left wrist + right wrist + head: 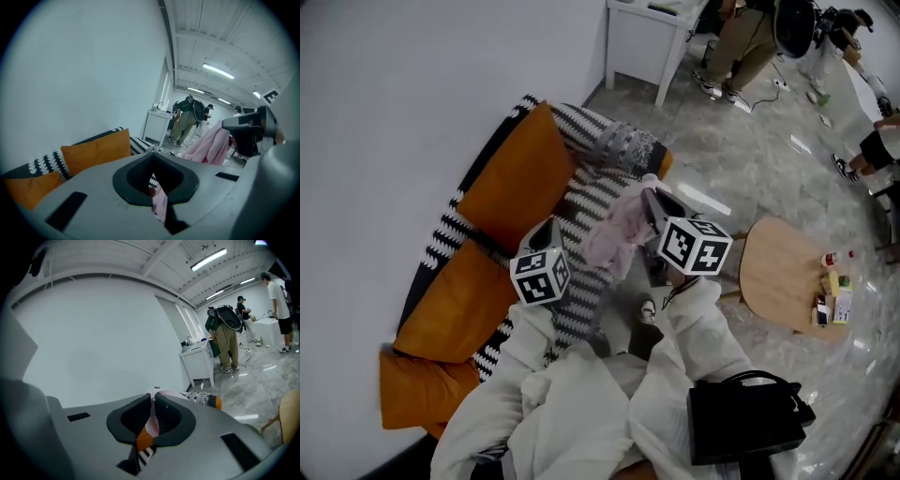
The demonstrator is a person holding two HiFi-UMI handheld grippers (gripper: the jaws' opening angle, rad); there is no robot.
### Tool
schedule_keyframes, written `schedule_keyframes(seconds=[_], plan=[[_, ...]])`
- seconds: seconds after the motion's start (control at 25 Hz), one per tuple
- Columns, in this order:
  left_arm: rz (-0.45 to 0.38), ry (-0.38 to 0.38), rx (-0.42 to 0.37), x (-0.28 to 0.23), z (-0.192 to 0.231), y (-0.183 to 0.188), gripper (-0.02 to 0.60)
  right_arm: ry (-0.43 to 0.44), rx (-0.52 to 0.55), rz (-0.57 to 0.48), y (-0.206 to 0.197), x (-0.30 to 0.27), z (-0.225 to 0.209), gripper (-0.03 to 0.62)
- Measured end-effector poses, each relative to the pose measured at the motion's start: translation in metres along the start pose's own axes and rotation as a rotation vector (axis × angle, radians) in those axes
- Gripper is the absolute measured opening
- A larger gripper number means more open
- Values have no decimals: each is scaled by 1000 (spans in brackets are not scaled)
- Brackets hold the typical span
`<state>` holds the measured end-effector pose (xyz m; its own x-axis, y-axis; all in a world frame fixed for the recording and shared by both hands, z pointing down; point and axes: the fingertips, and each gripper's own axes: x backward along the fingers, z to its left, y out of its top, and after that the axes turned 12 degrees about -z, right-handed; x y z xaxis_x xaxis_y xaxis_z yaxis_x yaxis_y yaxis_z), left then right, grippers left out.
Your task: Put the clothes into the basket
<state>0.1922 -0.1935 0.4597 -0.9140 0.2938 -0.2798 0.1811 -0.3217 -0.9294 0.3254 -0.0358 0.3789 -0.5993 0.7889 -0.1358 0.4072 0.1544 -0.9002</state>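
Head view, layout: a sofa (581, 202) runs from 7 o'clock up to 12 o'clock along a plain white wall (394, 112); open floor (741, 159) fills the side from 1 to 4 o'clock.
Pink garment (614, 234): at the centre, above the sofa seat, hanging limp and crumpled from the right gripper; thin, soft cloth.
Right gripper (154, 392): clenched on the pink garment, a fold of it sticking out past the tips.
Left gripper (152, 157): jaws pressed together, at 9 o'clock of the garment. A pink strip shows low in the slit between them, and I cannot tell whether it is pinched there.
Sofa cover: woven, with black-and-white zigzag bands.
Cushions (516, 178): plump orange rectangles, stood against the sofa back.
Round table (778, 272): at 3 o'clock, pale smooth wood, with small bottles and cartons (832, 291) crowded at its outer edge.
Black bag (745, 417): at 5 o'clock, boxy and matt, with looped handles, just beside the person's white sleeve (675, 375).
White cabinet (642, 42): at 12 o'clock, square-edged, on straight legs, next to the sofa's far end.
Floor surface: glossy grey stone pattern that mirrors the ceiling lights.
Bystanders (750, 42): at 1 o'clock, standing well apart from the sofa.
In the way: the loose sleeves and both marker cubes cover the sofa's near edge, and the garment hides the right gripper's tips from above.
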Motion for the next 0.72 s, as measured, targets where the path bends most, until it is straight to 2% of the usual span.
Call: schedule_keyframes(seconds=[0.16,0.4,0.52,0.72], plan=[[44,-90,-14,-39,-42,-11,6,-76,-12,-13,6,11,-43,38],[41,-229,-52,-71,-108,-21,6,-153,-19,-38,15,31,-94,38],[49,-278,-82,-92,-142,-19,6,-204,-27,-62,33,43,-127,38],[96,-349,-94,-121,-200,-38,6,-287,-44,-91,46,70,-186,38]])
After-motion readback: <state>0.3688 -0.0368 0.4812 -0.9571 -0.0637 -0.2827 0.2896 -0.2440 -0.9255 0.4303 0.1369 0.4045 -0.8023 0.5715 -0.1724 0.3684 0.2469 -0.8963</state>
